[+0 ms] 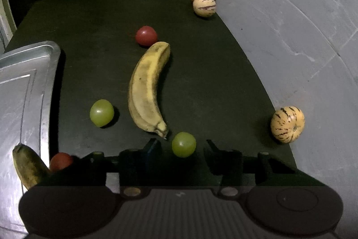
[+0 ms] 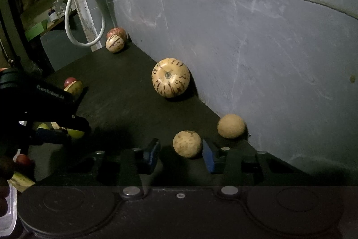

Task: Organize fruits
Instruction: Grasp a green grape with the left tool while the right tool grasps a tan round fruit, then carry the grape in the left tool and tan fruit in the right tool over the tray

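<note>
Left wrist view: left gripper (image 1: 180, 145), fingers spread wide, straddles a round green grape (image 1: 184, 144) beside the long yellow banana (image 1: 148, 87); closing off-centre could roll it.

Right wrist view: right gripper (image 2: 182, 152), equally wide, brackets a tan speckled round fruit (image 2: 187, 144).

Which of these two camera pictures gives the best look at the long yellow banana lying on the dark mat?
The left wrist view: the banana lies whole and unobstructed mid-frame. In the right wrist view only its far tip peeks out behind the left gripper, which hides the rest.
</note>
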`<move>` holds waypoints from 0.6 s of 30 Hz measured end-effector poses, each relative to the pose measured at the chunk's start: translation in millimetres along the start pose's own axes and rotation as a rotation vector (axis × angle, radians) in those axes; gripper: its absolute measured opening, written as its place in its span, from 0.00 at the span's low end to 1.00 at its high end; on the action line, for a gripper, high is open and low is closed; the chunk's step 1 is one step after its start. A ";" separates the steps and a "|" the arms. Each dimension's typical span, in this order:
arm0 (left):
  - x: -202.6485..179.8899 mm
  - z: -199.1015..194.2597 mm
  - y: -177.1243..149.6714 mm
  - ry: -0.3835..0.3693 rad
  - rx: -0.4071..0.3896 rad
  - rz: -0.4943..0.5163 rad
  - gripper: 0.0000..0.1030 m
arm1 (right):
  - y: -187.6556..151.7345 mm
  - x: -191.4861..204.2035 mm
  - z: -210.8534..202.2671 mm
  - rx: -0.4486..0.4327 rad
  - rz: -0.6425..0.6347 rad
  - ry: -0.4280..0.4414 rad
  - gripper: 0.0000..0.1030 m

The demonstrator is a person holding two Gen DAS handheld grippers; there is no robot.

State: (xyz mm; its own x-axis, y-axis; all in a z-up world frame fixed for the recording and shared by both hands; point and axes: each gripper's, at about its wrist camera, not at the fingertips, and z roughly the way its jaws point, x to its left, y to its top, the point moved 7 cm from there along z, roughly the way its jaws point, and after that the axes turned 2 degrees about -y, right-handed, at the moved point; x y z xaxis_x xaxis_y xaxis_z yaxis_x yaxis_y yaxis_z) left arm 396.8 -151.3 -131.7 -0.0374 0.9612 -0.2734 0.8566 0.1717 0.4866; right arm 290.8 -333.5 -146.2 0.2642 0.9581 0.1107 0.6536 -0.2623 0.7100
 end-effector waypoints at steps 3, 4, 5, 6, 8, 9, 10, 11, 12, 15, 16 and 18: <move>0.3 0.1 0.3 0.000 0.000 -0.012 0.42 | 0.3 0.4 0.7 0.000 -0.004 0.004 0.41; 0.0 0.3 0.6 -0.003 0.001 -0.016 0.41 | 0.4 0.6 1.1 -0.001 -0.005 0.006 0.41; -0.4 0.5 0.8 -0.004 0.002 -0.020 0.40 | 0.7 1.1 1.2 -0.001 -0.007 0.007 0.40; -0.5 -0.3 -0.3 -0.005 0.003 -0.022 0.39 | 0.6 1.7 1.1 -0.002 -0.009 0.009 0.39; -2.3 0.1 -0.2 -0.010 0.006 -0.025 0.37 | 1.0 3.0 2.0 -0.002 -0.014 0.015 0.37; -3.1 0.4 -0.4 -0.011 0.006 -0.023 0.36 | 1.2 3.9 2.3 -0.002 -0.018 0.016 0.35; -3.9 0.8 -0.8 -0.012 0.007 -0.019 0.36 | 1.2 4.7 2.6 -0.002 -0.021 0.018 0.34; -4.5 0.9 -0.6 -0.011 0.007 -0.018 0.35 | 1.3 5.5 2.6 -0.002 -0.024 0.020 0.32; -4.9 1.2 -0.7 -0.007 0.007 -0.017 0.35 | 1.2 6.0 2.7 -0.002 -0.028 0.020 0.31; -4.2 1.7 0.0 0.001 0.007 -0.024 0.32 | 1.2 6.3 2.6 -0.002 -0.032 0.022 0.30; -3.6 1.5 0.1 0.002 0.006 -0.029 0.32 | 1.3 6.4 2.6 -0.002 -0.032 0.023 0.30; -2.3 1.2 0.2 0.000 0.007 -0.042 0.32 | 1.2 6.5 2.7 -0.001 -0.034 0.023 0.30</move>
State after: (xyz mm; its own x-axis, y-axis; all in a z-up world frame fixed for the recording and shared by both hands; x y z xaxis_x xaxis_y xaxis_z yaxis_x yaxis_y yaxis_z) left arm 397.7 -153.7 -131.9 -0.0729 0.9532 -0.2935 0.8576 0.2102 0.4694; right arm 295.3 -327.9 -146.5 0.2255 0.9688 0.1030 0.6607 -0.2297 0.7146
